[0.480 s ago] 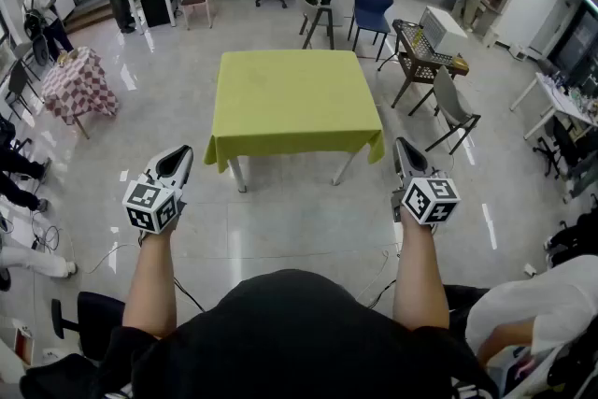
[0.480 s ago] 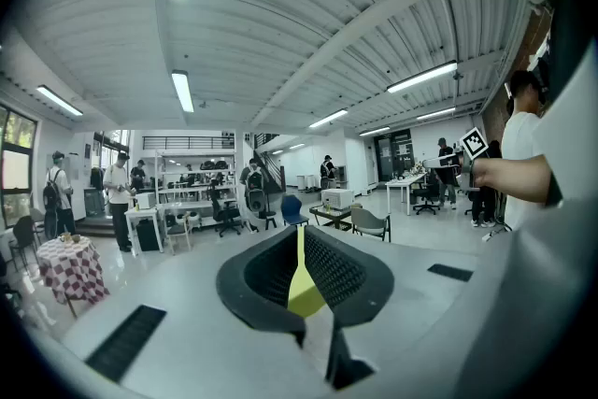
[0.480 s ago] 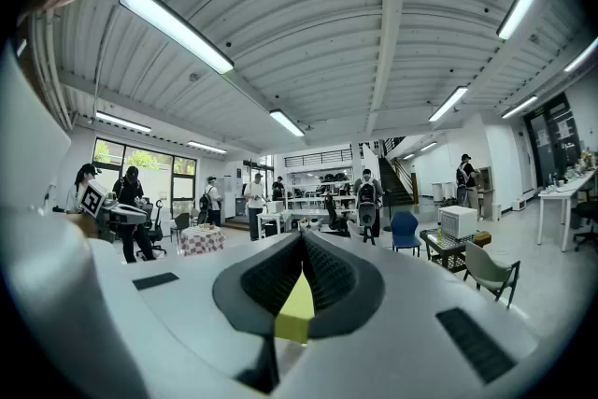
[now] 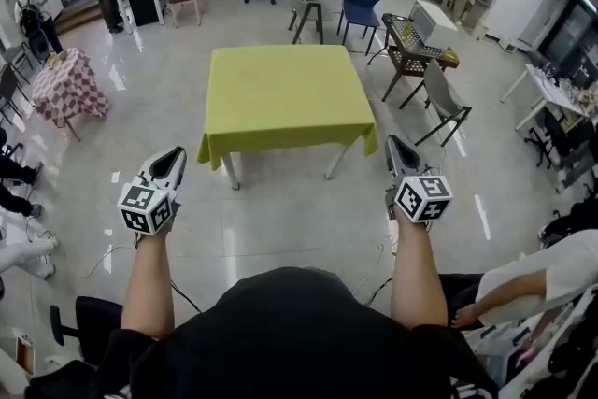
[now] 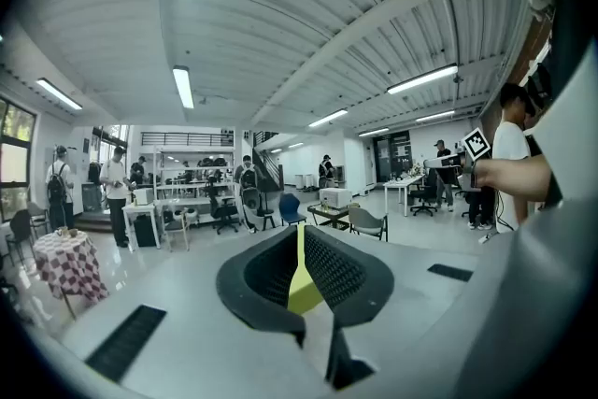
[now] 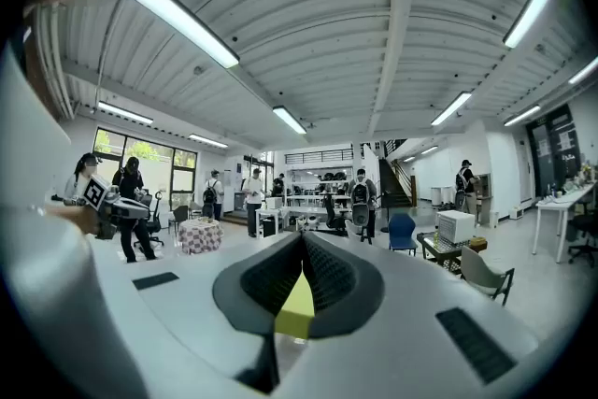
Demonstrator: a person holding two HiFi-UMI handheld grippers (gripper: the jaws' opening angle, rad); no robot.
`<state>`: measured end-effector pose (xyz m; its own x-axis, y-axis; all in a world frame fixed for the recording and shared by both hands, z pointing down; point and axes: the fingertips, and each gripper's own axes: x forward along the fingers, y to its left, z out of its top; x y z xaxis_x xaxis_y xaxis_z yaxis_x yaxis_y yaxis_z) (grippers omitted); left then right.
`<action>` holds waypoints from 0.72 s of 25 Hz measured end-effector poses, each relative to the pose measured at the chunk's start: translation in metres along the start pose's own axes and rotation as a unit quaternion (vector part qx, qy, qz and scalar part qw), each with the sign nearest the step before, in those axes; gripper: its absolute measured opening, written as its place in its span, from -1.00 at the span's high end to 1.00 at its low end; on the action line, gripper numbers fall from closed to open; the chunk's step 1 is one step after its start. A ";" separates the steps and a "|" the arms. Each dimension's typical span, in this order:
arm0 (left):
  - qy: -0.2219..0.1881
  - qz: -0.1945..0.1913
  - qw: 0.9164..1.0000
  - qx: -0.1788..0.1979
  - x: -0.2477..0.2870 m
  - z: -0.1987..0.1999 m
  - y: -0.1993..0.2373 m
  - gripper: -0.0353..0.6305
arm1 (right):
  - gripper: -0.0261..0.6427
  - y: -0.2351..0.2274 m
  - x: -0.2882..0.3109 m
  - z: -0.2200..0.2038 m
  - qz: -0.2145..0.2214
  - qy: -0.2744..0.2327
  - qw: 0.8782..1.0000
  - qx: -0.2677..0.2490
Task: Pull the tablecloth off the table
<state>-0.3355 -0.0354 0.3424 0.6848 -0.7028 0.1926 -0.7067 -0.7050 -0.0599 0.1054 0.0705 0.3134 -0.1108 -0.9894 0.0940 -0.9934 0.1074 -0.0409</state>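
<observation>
Yellow-green tablecloth (image 4: 285, 98), still draped fully over table (image 4: 231, 171), well ahead of left gripper (image 4: 170, 159) and right gripper (image 4: 399, 149), both jaws pressed together, empty; approach, grasp and pull outstanding.

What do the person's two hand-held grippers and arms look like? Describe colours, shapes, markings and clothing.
The left gripper and right gripper match: pale grey bodies tapering to a point, lined with black ribbed pads. Each carries a white cube printed with black square markers at its rear. The person wears a black short-sleeved top; the forearms are uncovered.
</observation>
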 end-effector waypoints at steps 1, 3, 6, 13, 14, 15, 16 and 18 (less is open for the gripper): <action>0.000 -0.001 1.000 -0.002 0.002 0.000 0.001 0.81 | 0.86 -0.001 0.000 0.000 -0.002 0.001 1.000 -0.005; 0.001 -0.003 1.000 -0.003 0.007 -0.002 0.003 0.81 | 0.86 -0.006 0.002 0.001 -0.010 0.001 1.000 -0.006; 0.005 -0.009 1.000 -0.002 0.017 -0.005 0.003 0.81 | 0.86 -0.014 0.008 -0.002 -0.019 0.000 1.000 0.002; 0.016 -0.010 1.000 0.000 0.054 -0.010 0.010 0.81 | 0.86 -0.045 0.039 -0.019 -0.023 0.008 0.999 0.022; 0.017 -0.009 1.000 0.000 0.060 -0.009 0.012 0.81 | 0.86 -0.049 0.044 -0.019 -0.023 0.009 0.999 0.022; 0.017 -0.008 1.000 0.000 0.065 -0.008 0.015 0.81 | 0.86 -0.054 0.050 -0.019 -0.024 0.009 0.999 0.022; 0.017 -0.006 1.000 -0.001 0.071 -0.007 0.017 0.81 | 0.86 -0.059 0.055 -0.018 -0.024 0.010 0.999 0.023; 0.020 -0.003 1.000 -0.001 0.085 -0.005 0.023 0.81 | 0.86 -0.071 0.069 -0.017 -0.024 0.009 0.999 0.024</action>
<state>-0.2946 -0.1106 0.3625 0.6818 -0.6941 0.2310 -0.7026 -0.7093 -0.0572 0.1677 -0.0033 0.3400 -0.0631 -0.9913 0.1157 -0.9951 0.0537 -0.0826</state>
